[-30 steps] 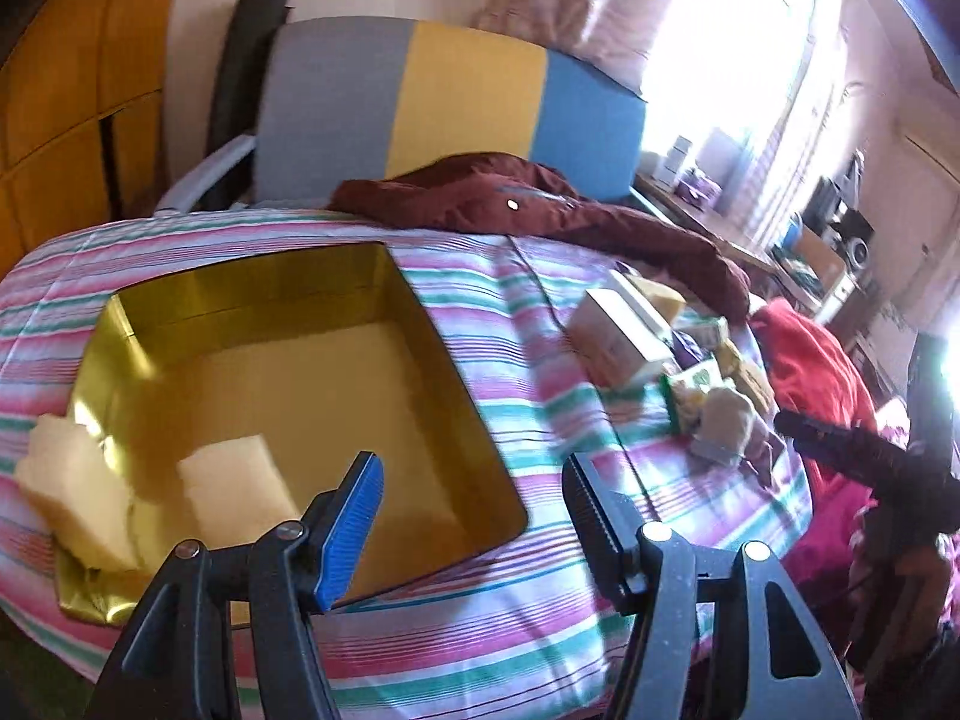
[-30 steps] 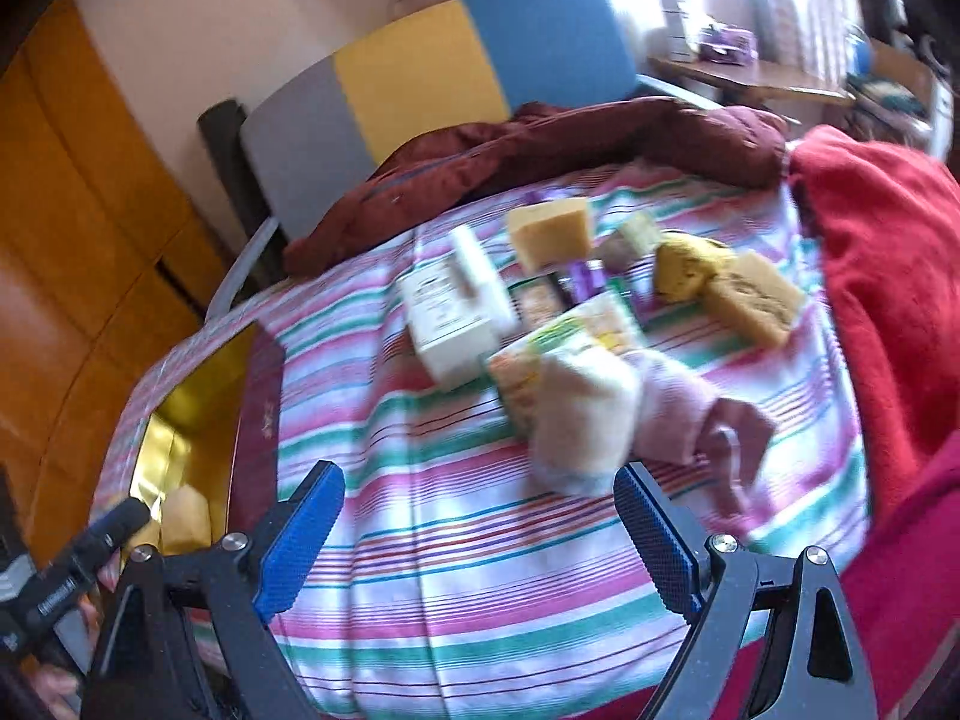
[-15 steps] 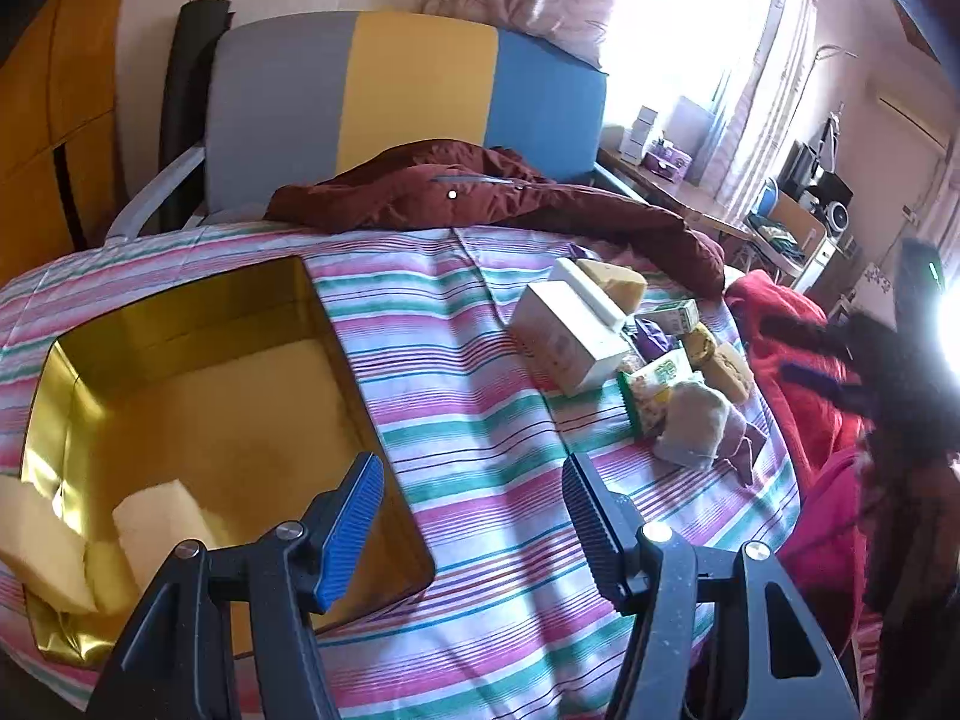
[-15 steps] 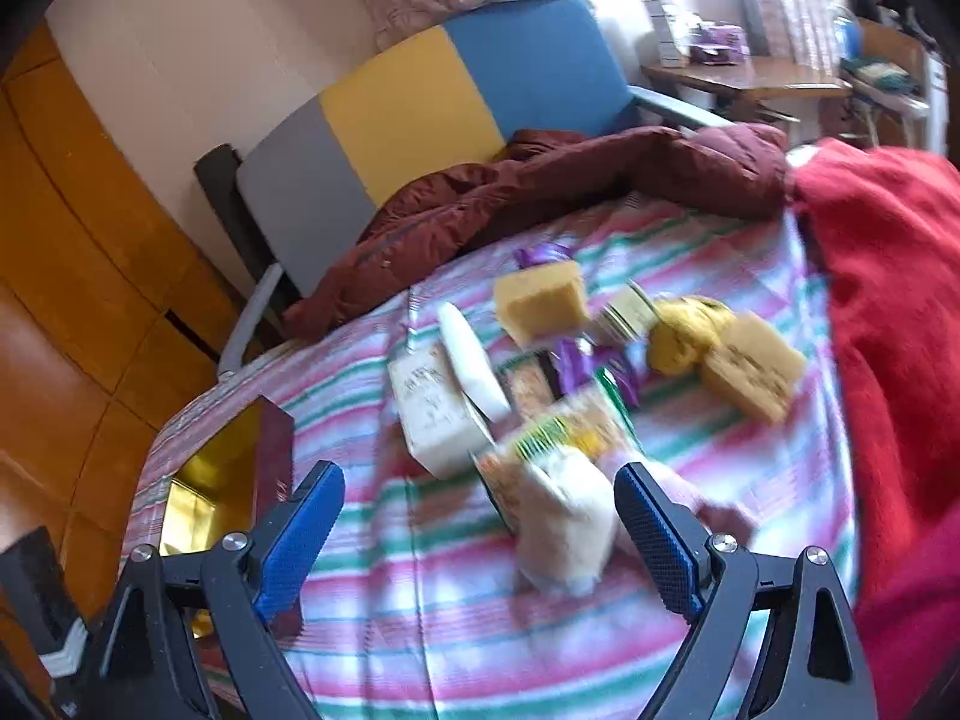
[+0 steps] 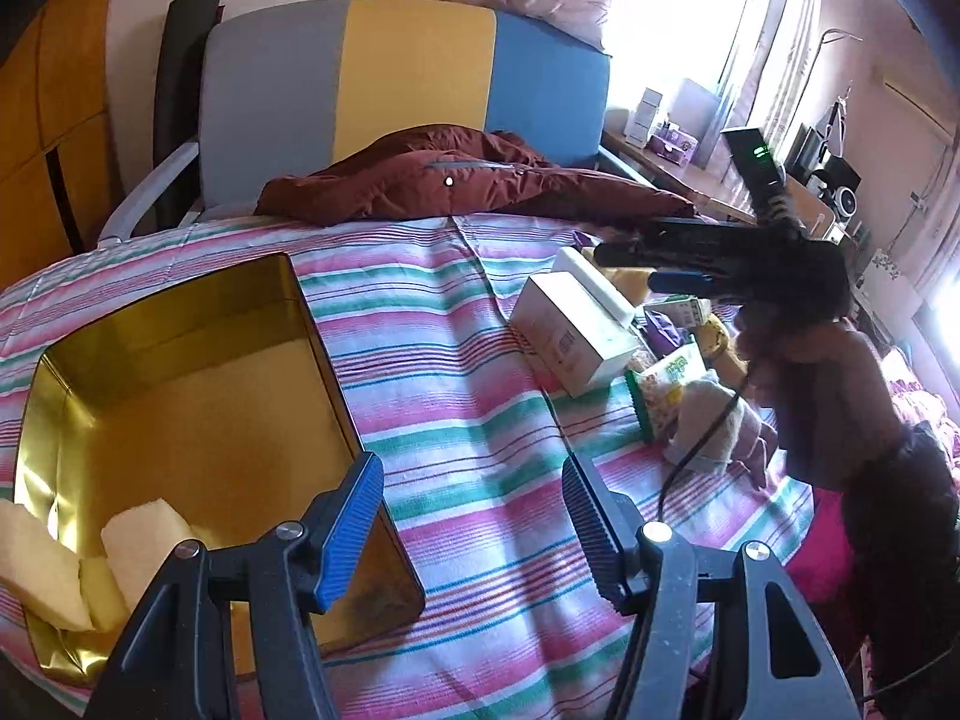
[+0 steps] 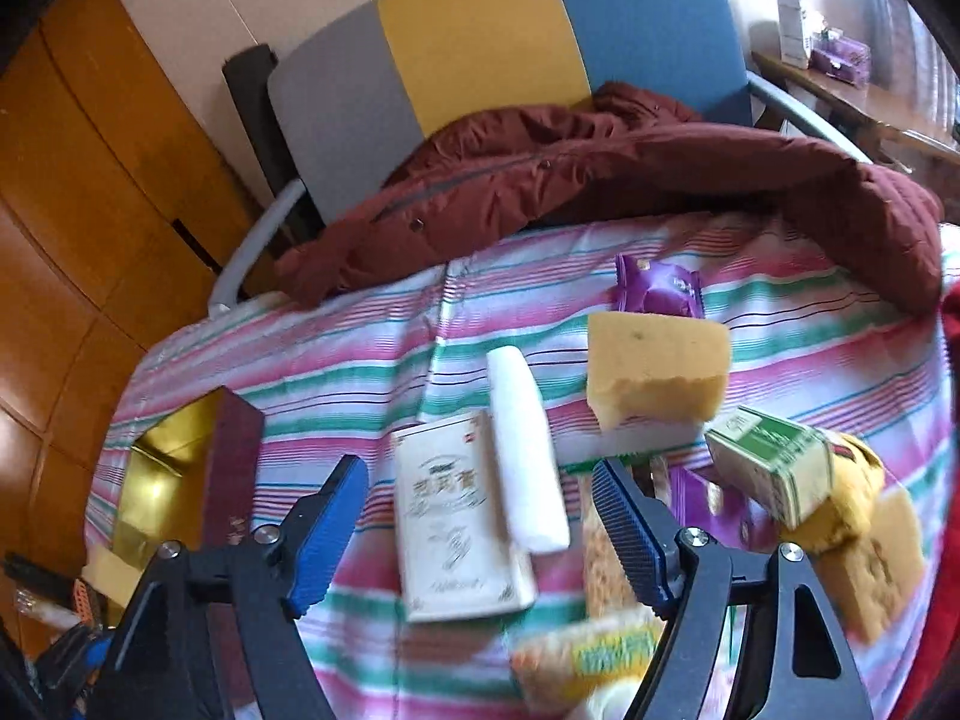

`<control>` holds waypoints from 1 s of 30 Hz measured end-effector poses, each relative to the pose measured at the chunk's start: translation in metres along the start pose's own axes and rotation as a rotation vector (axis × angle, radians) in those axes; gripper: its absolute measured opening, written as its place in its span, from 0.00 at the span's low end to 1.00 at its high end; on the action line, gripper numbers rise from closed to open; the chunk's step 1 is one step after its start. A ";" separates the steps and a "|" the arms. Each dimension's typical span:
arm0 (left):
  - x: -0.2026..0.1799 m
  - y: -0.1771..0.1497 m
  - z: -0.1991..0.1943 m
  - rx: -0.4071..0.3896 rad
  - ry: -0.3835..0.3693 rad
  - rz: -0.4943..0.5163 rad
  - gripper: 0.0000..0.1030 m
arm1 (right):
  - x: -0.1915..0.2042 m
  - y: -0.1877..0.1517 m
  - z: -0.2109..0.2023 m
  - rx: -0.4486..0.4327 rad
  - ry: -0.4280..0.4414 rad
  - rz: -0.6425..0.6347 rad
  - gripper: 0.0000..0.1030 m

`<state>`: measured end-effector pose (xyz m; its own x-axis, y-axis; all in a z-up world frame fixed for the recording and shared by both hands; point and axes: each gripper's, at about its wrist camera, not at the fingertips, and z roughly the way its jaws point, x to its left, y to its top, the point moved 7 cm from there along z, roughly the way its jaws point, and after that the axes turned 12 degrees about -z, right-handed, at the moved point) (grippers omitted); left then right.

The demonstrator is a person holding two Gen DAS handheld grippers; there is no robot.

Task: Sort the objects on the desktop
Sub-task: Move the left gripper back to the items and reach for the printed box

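My left gripper [image 5: 474, 516] is open and empty above the striped cloth, beside the gold box [image 5: 180, 396]. The box holds pale sponge pieces [image 5: 144, 534] in its near corner. My right gripper [image 6: 480, 525] is open and empty, hovering over a white carton [image 6: 456, 516] with a white tube [image 6: 528, 450] lying on it. In the left wrist view the right gripper [image 5: 678, 270] reaches over the same carton [image 5: 570, 330]. A yellow sponge [image 6: 657, 363], a green carton [image 6: 774, 468], purple packets [image 6: 657, 288] and a snack bag [image 6: 588, 651] lie around.
A dark red jacket [image 5: 468, 180] lies across the far edge of the table, before a grey, yellow and blue chair [image 5: 408, 72]. A red blanket [image 6: 951, 510] is at the right. Wooden cabinets [image 6: 90, 180] stand at the left.
My right gripper has moved forward and down over the white carton and tube. The left wrist view has swung right and pulled back from the gold box.
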<state>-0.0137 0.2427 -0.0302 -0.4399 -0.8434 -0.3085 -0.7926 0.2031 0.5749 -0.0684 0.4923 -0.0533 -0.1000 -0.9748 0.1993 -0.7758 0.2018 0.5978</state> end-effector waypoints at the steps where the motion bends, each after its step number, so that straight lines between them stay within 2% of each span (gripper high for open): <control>1: 0.000 0.001 0.002 0.001 0.004 0.001 0.61 | -0.003 -0.001 0.005 0.006 -0.001 0.003 0.72; 6: -0.005 0.008 0.013 0.010 0.013 0.001 0.61 | -0.035 -0.012 0.019 0.040 -0.026 0.078 0.57; 11: -0.019 0.015 0.030 0.034 0.025 -0.001 0.61 | -0.057 -0.009 0.010 0.021 -0.123 0.070 0.47; 13: -0.026 0.017 0.035 0.045 0.006 -0.004 0.61 | -0.062 -0.009 0.011 0.021 -0.104 0.092 0.46; 18: -0.043 0.027 0.054 0.072 0.011 -0.018 0.61 | -0.073 -0.005 0.009 0.022 -0.164 0.083 0.46; 23: -0.061 0.035 0.076 0.116 0.005 -0.039 0.61 | -0.081 0.000 -0.003 -0.036 -0.094 0.160 0.47; 25: -0.069 0.039 0.083 0.126 -0.001 -0.043 0.61 | -0.081 0.002 -0.006 -0.053 -0.067 0.178 0.50; 30: -0.086 0.051 0.107 0.150 0.016 -0.049 0.61 | -0.078 0.008 -0.012 -0.090 -0.048 0.186 0.54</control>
<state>-0.0613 0.3792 -0.0559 -0.3930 -0.8617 -0.3209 -0.8679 0.2323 0.4391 -0.0588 0.5712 -0.0546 -0.2675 -0.9229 0.2768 -0.6826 0.3843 0.6216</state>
